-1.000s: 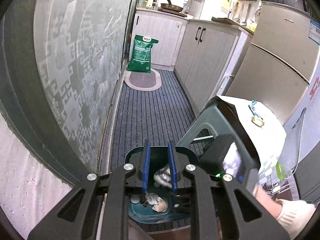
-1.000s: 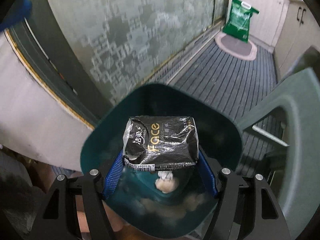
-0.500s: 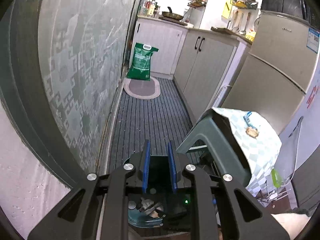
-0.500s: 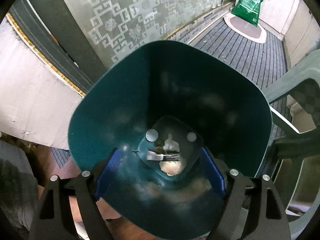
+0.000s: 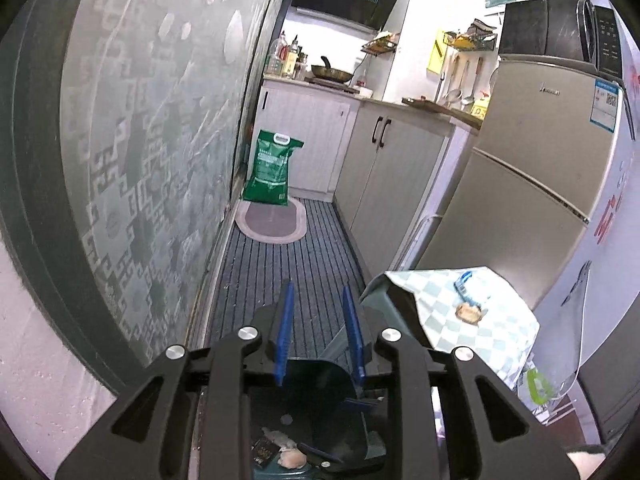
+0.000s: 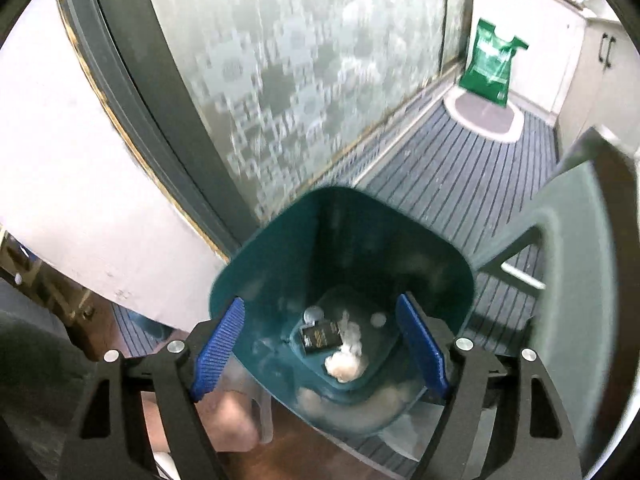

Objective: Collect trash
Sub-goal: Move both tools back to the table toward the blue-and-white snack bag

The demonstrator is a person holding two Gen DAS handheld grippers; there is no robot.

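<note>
Right wrist view looks down into a teal plastic waste bin (image 6: 280, 248) with smooth, rounded-square walls tapering to a small base. At the bottom lie a glossy black foil wrapper (image 6: 321, 337) with gold lettering and crumpled white tissue (image 6: 346, 364), touching each other. The right gripper (image 6: 320, 346) hangs above the bin's mouth with its ribbed blue pads (image 6: 218, 350) spread wide on either side and nothing between them — released. Its jaws have just narrowed slightly.

Left wrist view faces along a narrow kitchen with a dark ribbed floor mat (image 5: 288, 268). The left gripper (image 5: 318, 336) shows two thin blue pads (image 5: 283, 332) fairly close together, with only air between them; its jaws have just been opening. Below them the bin's dark interior (image 5: 320, 400) appears again, the wrapper and tissue at the bottom edge. To the right stands a grey-green plastic stool (image 5: 384, 300) draped in a checked cloth (image 5: 476, 320), with a pale crumpled scrap (image 5: 469, 312) and a blue-and-white wrapper (image 5: 464, 282) lying on it. A green sack (image 5: 272, 172) stands upright against white cabinets (image 5: 316, 140).
</note>
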